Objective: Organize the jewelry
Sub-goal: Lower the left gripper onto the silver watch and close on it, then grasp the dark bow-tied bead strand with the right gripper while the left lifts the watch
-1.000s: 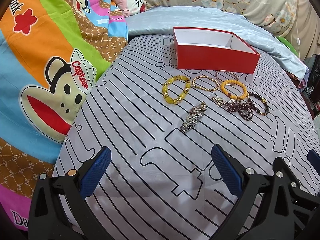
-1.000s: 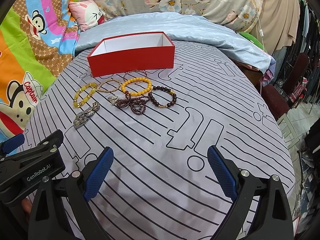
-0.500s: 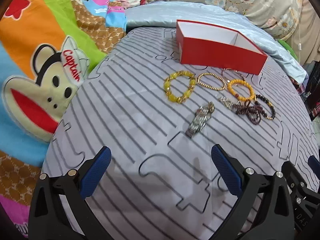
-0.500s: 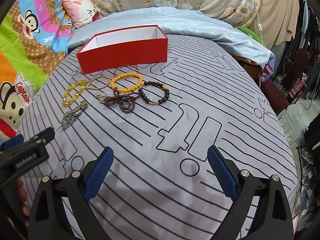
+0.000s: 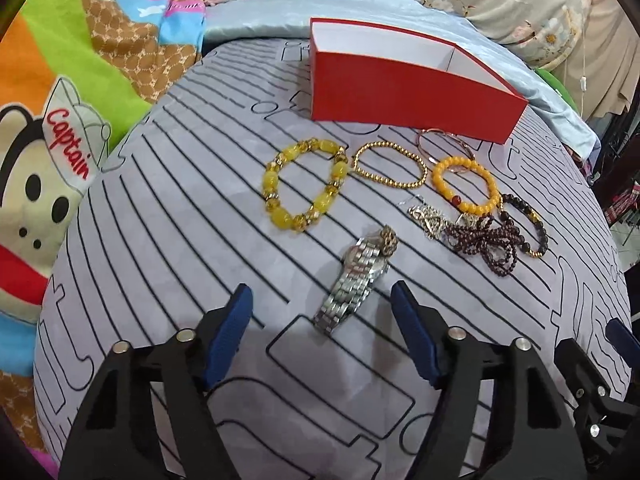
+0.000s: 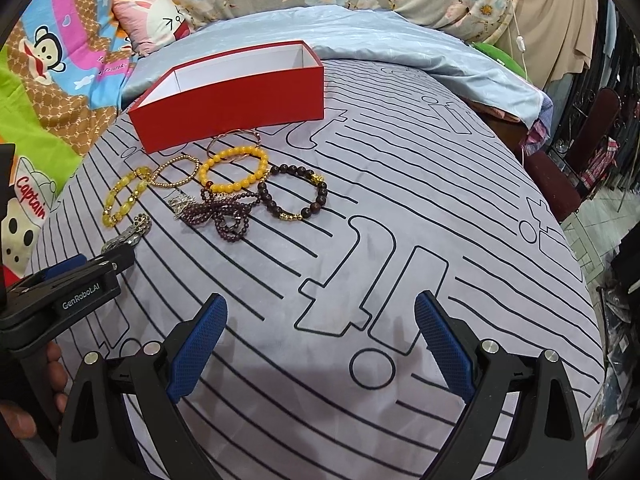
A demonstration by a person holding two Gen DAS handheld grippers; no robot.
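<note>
Seven or so pieces of jewelry lie loose on my striped grey bedsheet (image 5: pixel 168 216), none yet in the red box (image 5: pixel 404 92), which sits at twelve o'clock in the left wrist view with its white inside showing nothing. My left gripper (image 5: pixel 322 322) is spread wide and holds nothing, low over the sheet, and the near end of the silver watch (image 5: pixel 356 276) lies between its blue pads (image 5: pixel 234 328), so I judge the watch to be the first pick. To do it well I would come down squarely over the metal band, close across its width rather than along it, and lift slowly, since the links look slippery and limp. Beyond it, at eleven o'clock, lies the chunky yellow bead bracelet (image 5: pixel 304 184), with the thin gold bead bracelet (image 5: pixel 388 164) just beside it. In the right wrist view my right gripper (image 6: pixel 320 340) is likewise released, with bare sheet between its fingers, well apart from the jewelry. The dark brown bead bracelet (image 6: pixel 296 196) is at twelve o'clock, the tangled garnet strand (image 6: pixel 224 216) at eleven, and the orange bead bracelet (image 6: pixel 234 168) sits behind them near the box. The left gripper's black body enters from nine o'clock, my fingers wrapped on its handle.
</note>
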